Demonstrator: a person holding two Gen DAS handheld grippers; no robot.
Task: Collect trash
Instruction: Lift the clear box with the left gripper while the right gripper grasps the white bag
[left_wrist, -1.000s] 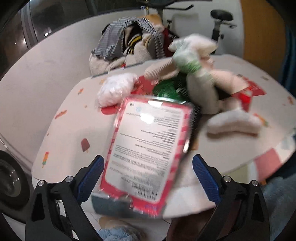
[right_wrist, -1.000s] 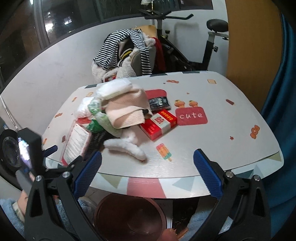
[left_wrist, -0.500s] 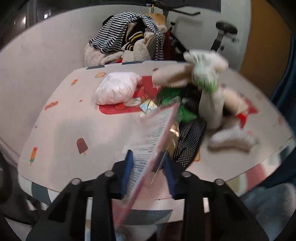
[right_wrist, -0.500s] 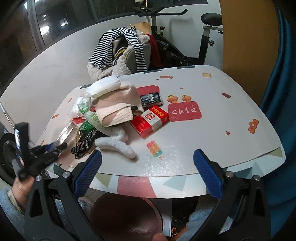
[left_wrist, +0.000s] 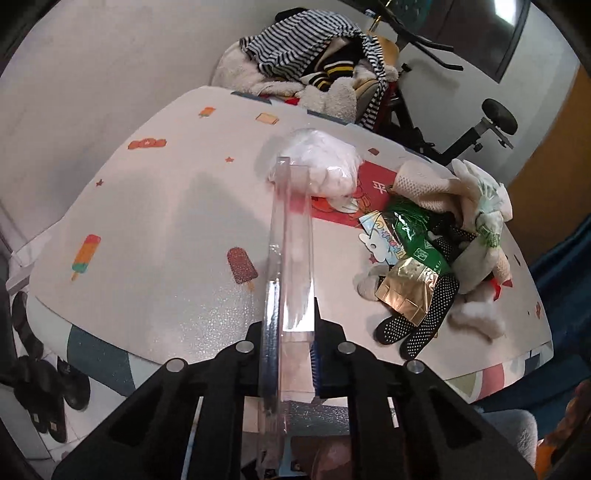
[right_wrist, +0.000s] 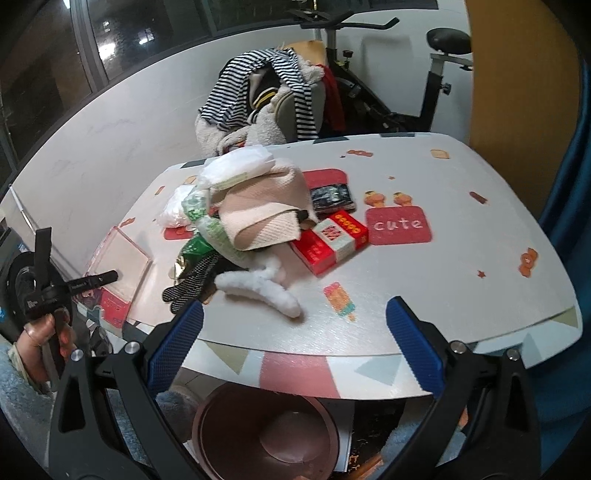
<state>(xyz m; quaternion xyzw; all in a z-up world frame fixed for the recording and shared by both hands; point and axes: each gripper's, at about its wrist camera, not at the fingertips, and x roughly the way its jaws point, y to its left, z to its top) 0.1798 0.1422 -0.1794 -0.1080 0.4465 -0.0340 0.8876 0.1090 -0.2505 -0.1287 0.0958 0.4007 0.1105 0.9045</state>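
In the left wrist view, the left gripper (left_wrist: 291, 354) is closing its jaws on the near end of a clear plastic package (left_wrist: 290, 258), seen edge-on, whose long axis runs straight away from the jaws over the table (left_wrist: 166, 229); the remaining litter, a green wrapper (left_wrist: 413, 229) and gold foil (left_wrist: 410, 291), lies to its right. In the right wrist view, the right gripper (right_wrist: 295, 339) hangs with jaws wide apart and empty above the table's near edge, directly over a brown bin (right_wrist: 266, 432) below that looks empty; the package sits far left, so the left hand must carry it across.
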